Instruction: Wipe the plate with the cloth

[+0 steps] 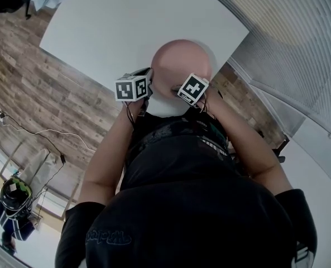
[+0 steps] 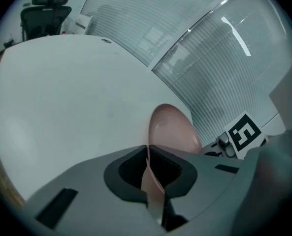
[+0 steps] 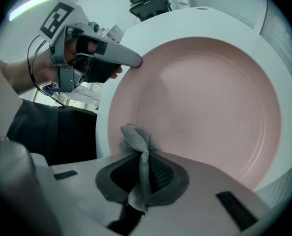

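The person held 2 grippers over a round pink plate at the near edge of the white tabletop. The left gripper had its jaws drawn narrow and clamped on the plate's rim, with the thin pink edge running straight between the dark pads. In the right gripper view that same gripper showed at the upper left, its tips gripping the rim from the person's side.

The right gripper was closed on a grey knitted cloth. A strip of the cloth was pinched between the pads, and a bunched tuft stood out past the tips, against the inner face of the plate near its closest rim.

From the head view, both marker cubes sat side by side just below the plate, close together, with the person's forearms reaching down to them. Whether the plate lay flat on the tabletop or was tipped up could not be told.

A wood-plank floor lay beside the tabletop, and a black office chair stood beyond its far edge.
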A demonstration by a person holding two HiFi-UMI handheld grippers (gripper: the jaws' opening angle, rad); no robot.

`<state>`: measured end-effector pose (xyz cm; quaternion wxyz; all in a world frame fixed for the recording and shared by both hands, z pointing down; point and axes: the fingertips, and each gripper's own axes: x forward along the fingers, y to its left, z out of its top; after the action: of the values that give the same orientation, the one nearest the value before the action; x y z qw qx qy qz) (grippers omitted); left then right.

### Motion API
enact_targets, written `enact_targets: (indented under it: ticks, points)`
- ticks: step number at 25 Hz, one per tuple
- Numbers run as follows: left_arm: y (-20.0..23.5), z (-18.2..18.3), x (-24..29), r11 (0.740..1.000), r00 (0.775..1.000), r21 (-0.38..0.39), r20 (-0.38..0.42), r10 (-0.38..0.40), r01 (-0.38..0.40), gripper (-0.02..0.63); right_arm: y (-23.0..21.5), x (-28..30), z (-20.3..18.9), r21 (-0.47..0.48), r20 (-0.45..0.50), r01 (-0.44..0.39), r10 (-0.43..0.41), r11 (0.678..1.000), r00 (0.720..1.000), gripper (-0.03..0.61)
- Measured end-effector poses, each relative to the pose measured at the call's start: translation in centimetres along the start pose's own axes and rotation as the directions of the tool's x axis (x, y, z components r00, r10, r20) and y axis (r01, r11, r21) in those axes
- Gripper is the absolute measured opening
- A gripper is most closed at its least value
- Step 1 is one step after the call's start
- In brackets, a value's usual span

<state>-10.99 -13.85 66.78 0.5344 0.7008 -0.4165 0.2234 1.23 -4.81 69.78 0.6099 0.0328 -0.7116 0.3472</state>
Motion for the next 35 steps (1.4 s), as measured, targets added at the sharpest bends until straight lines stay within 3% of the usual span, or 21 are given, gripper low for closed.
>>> enact_targets:
  ticks: [5, 10, 14, 19, 26, 31, 35]
  points:
    - [-0.2, -0.2, 0.1, 1.0, 1.0, 0.009, -0.012, 0.008, -0.008, 0.031, -4.5, -2.1, -2.7, -0.007, -0.046, 0.14, -0.14, 0.99, 0.989, 0.031]
    - [-0.4, -0.1, 0.3, 0.999, 0.999, 0.052, -0.03, 0.015, -0.013, 0.031, -8.8, -4.3, -2.8, 0.022, -0.011, 0.241, -0.241, 0.97, 0.97, 0.031]
    - [-0.5, 0.1, 0.2, 0.998, 0.999, 0.066, -0.045, 0.009, -0.006, 0.031, -11.5, -6.2, -0.6, 0.048, 0.038, 0.325, -0.327, 0.944, 0.944, 0.032]
    - [-0.3, 0.3, 0.1, 0.997, 0.999, 0.074, -0.051, 0.012, -0.008, 0.032, -13.9, -7.3, 3.7, 0.082, 0.111, 0.37, -0.377, 0.926, 0.92, 0.031]
    - [-0.1, 0.4, 0.3, 0.999, 0.999, 0.047, -0.034, 0.012, -0.011, 0.031, -12.9, -7.0, 10.8, 0.021, 0.254, 0.359, -0.352, 0.933, 0.901, 0.031]
    - [0.0, 0.1, 0.3, 1.0, 1.0, 0.011, -0.02, 0.014, -0.013, 0.031, -8.1, -4.7, 13.2, -0.066, 0.299, 0.288, -0.257, 0.955, 0.919, 0.031]
    - [0.2, 0.1, 0.3, 1.0, 1.0, -0.014, -0.008, 0.015, -0.015, 0.031, -4.6, -3.0, 12.4, -0.108, 0.289, 0.226, -0.187, 0.968, 0.939, 0.031]
